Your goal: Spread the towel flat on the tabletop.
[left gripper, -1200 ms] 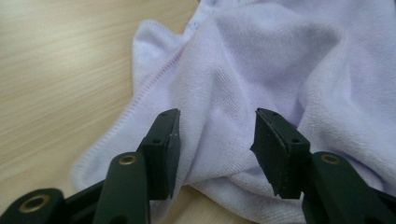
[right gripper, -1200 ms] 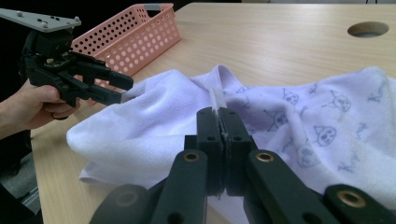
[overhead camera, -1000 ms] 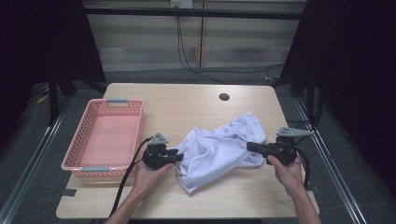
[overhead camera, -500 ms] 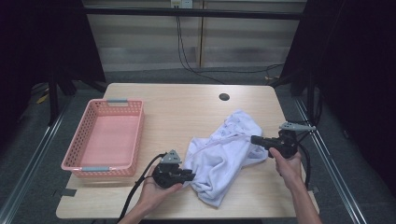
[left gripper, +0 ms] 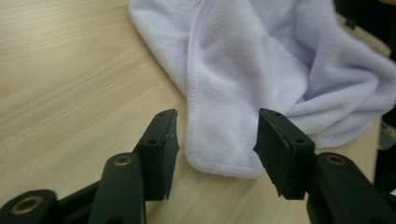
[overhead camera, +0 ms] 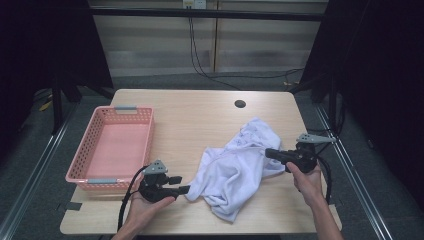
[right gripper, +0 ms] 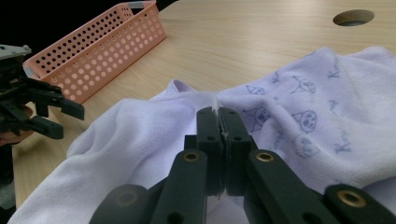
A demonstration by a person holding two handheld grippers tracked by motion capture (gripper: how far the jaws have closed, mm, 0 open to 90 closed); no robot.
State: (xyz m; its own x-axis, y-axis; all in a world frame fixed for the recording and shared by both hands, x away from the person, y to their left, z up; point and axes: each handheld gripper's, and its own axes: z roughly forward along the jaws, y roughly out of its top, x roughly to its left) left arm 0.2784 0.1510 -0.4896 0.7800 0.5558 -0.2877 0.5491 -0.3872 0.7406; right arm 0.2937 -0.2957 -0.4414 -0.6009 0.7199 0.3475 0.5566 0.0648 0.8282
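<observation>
A pink perforated plastic basket (overhead camera: 112,147) sits at the worktop's (overhead camera: 200,115) left. The left claw (overhead camera: 184,185) has just been spreading, a corner of the crumpled white terry towel (overhead camera: 235,167) lying loose between its jaws (mid-worktop); the right claw (overhead camera: 268,153) pinches the towel's far edge.

A pale wooden table (overhead camera: 200,120) stood on grey carpeted floor (overhead camera: 30,175); dark curtains (overhead camera: 45,45) hung left and right, black cables (overhead camera: 210,65) trailing far behind
</observation>
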